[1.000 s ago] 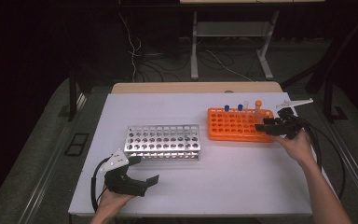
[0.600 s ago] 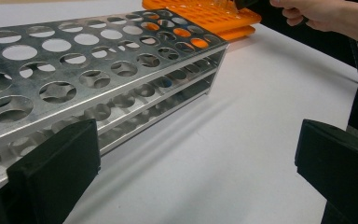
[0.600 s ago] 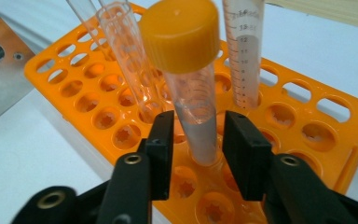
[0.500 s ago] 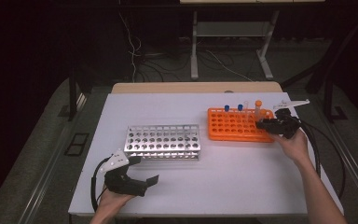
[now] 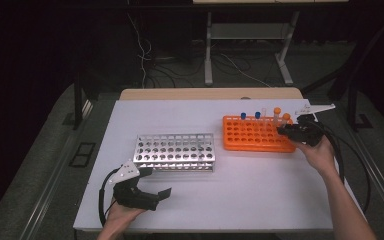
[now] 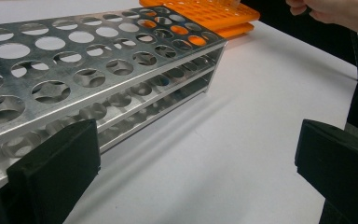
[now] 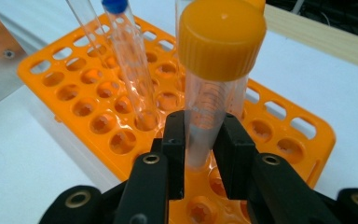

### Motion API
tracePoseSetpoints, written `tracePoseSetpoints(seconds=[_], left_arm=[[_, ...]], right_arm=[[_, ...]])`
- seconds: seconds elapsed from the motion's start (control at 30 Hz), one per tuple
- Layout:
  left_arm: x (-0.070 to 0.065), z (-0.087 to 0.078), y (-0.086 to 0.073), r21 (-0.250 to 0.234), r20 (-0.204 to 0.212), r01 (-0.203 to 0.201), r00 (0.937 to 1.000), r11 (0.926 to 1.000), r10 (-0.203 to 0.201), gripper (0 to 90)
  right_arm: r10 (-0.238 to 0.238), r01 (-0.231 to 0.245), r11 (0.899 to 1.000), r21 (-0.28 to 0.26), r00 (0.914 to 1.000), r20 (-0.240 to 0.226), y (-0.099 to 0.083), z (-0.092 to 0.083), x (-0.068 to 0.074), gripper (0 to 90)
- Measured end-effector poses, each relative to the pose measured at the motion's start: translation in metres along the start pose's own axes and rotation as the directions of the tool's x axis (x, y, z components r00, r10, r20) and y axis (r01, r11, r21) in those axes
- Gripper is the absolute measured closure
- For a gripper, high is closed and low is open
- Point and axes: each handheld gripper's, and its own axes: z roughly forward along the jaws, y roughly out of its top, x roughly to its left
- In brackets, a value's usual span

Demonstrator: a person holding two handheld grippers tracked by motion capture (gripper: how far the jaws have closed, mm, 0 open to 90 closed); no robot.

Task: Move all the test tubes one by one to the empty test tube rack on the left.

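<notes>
At the bench's near left the left gripper (image 5: 152, 196) rests low, its jaws spread wide with nothing between them, just in front of the steel rack (image 5: 175, 151), whose holes look bare. It is well apart from the work.

Farther right stands the orange rack (image 5: 252, 134), holding two blue-capped tubes (image 5: 243, 116) and some uncapped ones along its far rows. At its right end the right gripper (image 7: 200, 140) has just been closing, and its jaws now pinch the clear body of the orange-capped tube (image 7: 216, 65) below the cap.

The tube stands upright in its hole, long axis near vertical, its foot still seated in the rack. It sits squarely between the jaws, the cap rising well above them. So the coming move, by my reading, turns on a straight pull along that axis: up and clear of the rack, without tilting into the neighbouring tubes. The right hand (image 5: 320, 152) is plainly the nearer one.
</notes>
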Motion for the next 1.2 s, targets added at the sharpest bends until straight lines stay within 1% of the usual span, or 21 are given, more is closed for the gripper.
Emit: tracePoseSetpoints(seconds=[0.07,0.17,0.2,0.23,0.43,0.47,0.53,0.57,0.6,0.63,0.7,0.77,0.8,0.87,0.9,1.0,1.03,1.07,1.1,1.2], left_arm=[[0.0,0.0,0.001,0.001,0.003,-0.002,1.0,1.0,0.002,0.0],[0.0,0.0,0.002,0.001,0.001,-0.002,1.0,1.0,0.002,0.0],[0.0,0.0,0.002,-0.001,0.001,-0.002,1.0,1.0,0.002,0.0],[0.0,0.0,0.002,0.0,0.001,-0.001,1.0,1.0,0.001,0.0],[0.0,0.0,0.004,0.013,0.003,-0.003,1.0,0.9999,0.002,0.0],[0.0,-0.001,0.005,0.015,0.004,-0.004,1.0,0.9999,0.004,0.0],[-0.001,-0.001,0.007,0.014,0.007,-0.005,1.0,0.9999,0.005,0.0],[-0.001,-0.001,0.008,0.013,0.008,-0.005,1.0,0.9999,0.005,0.0],[-0.001,-0.001,0.01,0.015,0.01,-0.008,0.9999,0.9999,0.007,0.0],[-0.001,-0.001,0.012,0.015,0.012,-0.011,0.9999,0.9998,0.011,0.0],[-0.001,0.0,0.016,0.017,0.017,-0.019,0.9997,0.9997,0.019,0.0],[-0.002,0.0,0.019,0.019,0.022,-0.027,0.9994,0.9994,0.027,0.0],[-0.002,0.001,0.021,0.021,0.024,-0.031,0.9993,0.9993,0.031,0.0],[-0.002,0.001,0.025,0.027,0.029,-0.04,0.9988,0.9989,0.039,0.0],[-0.003,0.002,0.028,0.028,0.032,-0.043,0.9986,0.9987,0.042,0.0],[-0.004,0.003,0.035,0.036,0.039,-0.055,0.9978,0.9978,0.054,0.0],[-0.004,0.003,0.038,0.039,0.041,-0.06,0.9975,0.9974,0.058,0.0],[-0.005,0.003,0.041,0.042,0.043,-0.065,0.9971,0.997,0.063,0.0],[-0.005,0.004,0.043,0.044,0.045,-0.069,0.9967,0.9966,0.067,0.0],[-0.007,0.005,0.052,0.048,0.055,-0.08,0.9955,0.9957,0.077,0.0]], right_arm=[[-0.012,0.012,1.0,0.007,0.9999,0.009,0.003,-0.004,0.002,74.2],[-0.019,0.019,1.0,0.004,0.9998,-0.005,0.012,-0.013,0.004,74.2],[-0.019,0.019,1.0,0.004,0.9998,-0.005,0.012,-0.013,0.004,74.2],[-0.024,0.025,1.0,0.012,0.9996,-0.016,0.016,-0.017,0.006,74.2],[-0.049,0.05,0.998,0.03,0.9982,-0.034,0.026,-0.026,0.013,74.3],[-0.059,0.06,0.997,0.037,0.9973,-0.044,0.029,-0.029,0.016,74.2],[-0.06,0.062,0.997,0.038,0.9968,-0.052,0.031,-0.031,0.018,74.3],[-0.065,0.067,0.997,0.036,0.9953,-0.072,0.034,-0.035,0.022,74.2],[-0.065,0.067,0.997,0.036,0.9953,-0.072,0.034,-0.035,0.022,74.2],[-0.063,0.065,0.997,0.03,0.9945,-0.084,0.035,-0.037,0.024,74.2],[-0.066,0.069,0.997,0.023,0.992,-0.107,0.037,-0.04,0.028,74.2],[-0.075,0.079,0.997,0.027,0.9895,-0.123,0.038,-0.041,0.034,74.2],[-0.082,0.087,0.996,0.029,0.9862,-0.144,0.04,-0.042,0.039,74.2],[-0.088,0.093,0.995,0.028,0.9847,-0.15,0.041,-0.043,0.041,74.3],[-0.097,0.103,0.994,0.03,0.981,-0.168,0.043,-0.044,0.046,74.2],[-0.11,0.118,0.992,0.034,0.9775,-0.18,0.045,-0.044,0.053,74.2],[-0.116,0.125,0.992,0.035,0.9752,-0.189,0.046,-0.045,0.056,74.2],[-0.13,0.141,0.989,0.037,0.9702,-0.204,0.048,-0.045,0.063,74.3],[-0.13,0.141,0.989,0.037,0.9702,-0.204,0.048,-0.045,0.063,74.3],[-0.153,0.166,0.985,0.039,0.9603,-0.233,0.052,-0.047,0.073,74.2]])
